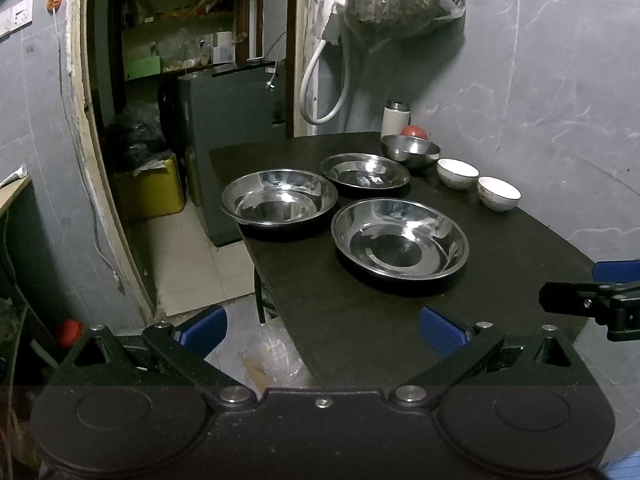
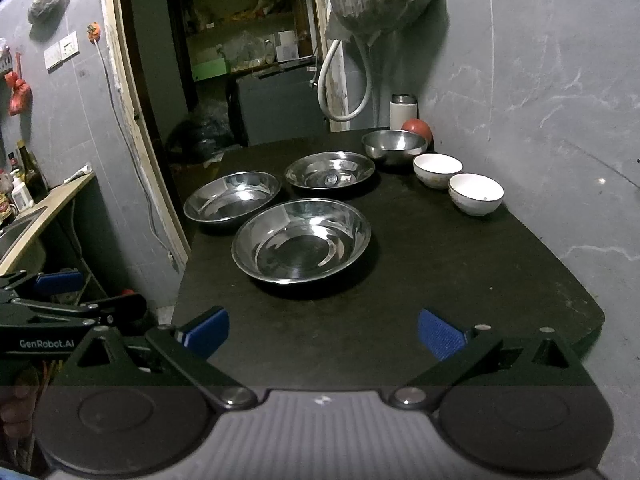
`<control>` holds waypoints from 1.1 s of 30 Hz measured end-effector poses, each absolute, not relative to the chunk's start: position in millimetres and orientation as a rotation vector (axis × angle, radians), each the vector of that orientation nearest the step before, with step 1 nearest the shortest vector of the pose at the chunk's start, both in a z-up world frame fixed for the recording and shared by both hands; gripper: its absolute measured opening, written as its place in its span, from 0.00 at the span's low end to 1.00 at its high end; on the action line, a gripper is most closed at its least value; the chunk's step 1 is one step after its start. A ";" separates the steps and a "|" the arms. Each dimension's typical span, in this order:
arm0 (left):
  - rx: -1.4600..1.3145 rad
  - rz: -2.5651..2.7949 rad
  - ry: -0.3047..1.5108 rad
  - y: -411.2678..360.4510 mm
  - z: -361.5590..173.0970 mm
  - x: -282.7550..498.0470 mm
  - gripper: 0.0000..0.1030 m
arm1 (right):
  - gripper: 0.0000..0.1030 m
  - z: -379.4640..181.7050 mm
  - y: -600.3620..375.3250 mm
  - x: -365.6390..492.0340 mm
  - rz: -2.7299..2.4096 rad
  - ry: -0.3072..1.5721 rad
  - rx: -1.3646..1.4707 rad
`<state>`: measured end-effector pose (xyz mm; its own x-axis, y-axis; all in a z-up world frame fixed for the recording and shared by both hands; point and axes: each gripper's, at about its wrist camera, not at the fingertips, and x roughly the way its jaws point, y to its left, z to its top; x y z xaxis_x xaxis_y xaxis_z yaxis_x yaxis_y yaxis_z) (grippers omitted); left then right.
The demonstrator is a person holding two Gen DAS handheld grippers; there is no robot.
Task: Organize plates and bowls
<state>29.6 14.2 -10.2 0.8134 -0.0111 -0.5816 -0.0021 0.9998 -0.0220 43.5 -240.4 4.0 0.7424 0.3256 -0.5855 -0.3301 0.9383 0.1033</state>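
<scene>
Both claws sit spread wide and empty: left claw, right claw. Ahead of them on the counter lie three steel plates, nearest plate straight ahead, steel bowl and two white bowls beyond, right. Risk, I judge: shallow slick rims slip from the pads, or a white bowl gets knocked off the edge. Only my right view shows the sink; left view shows the yellow bin.
</scene>
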 end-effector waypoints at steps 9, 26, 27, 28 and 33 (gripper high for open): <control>-0.029 0.040 0.662 15.1 -15.0 51.6 0.99 | 1.00 -0.7 -244.8 64.2 0.364 0.657 -0.005; -0.130 0.312 0.750 79.3 -6.7 164.2 0.99 | 1.00 0.8 -241.9 173.2 0.482 0.651 0.014; -0.138 0.318 0.758 85.1 -5.5 170.6 0.99 | 1.00 0.4 -239.0 179.3 0.487 0.655 0.016; -0.146 0.322 0.762 91.8 -4.6 176.8 0.99 | 1.00 -0.3 -235.9 184.9 0.494 0.660 0.022; -0.162 0.309 0.764 125.1 -7.9 209.1 0.99 | 1.00 -4.2 -209.7 210.4 0.535 0.674 0.038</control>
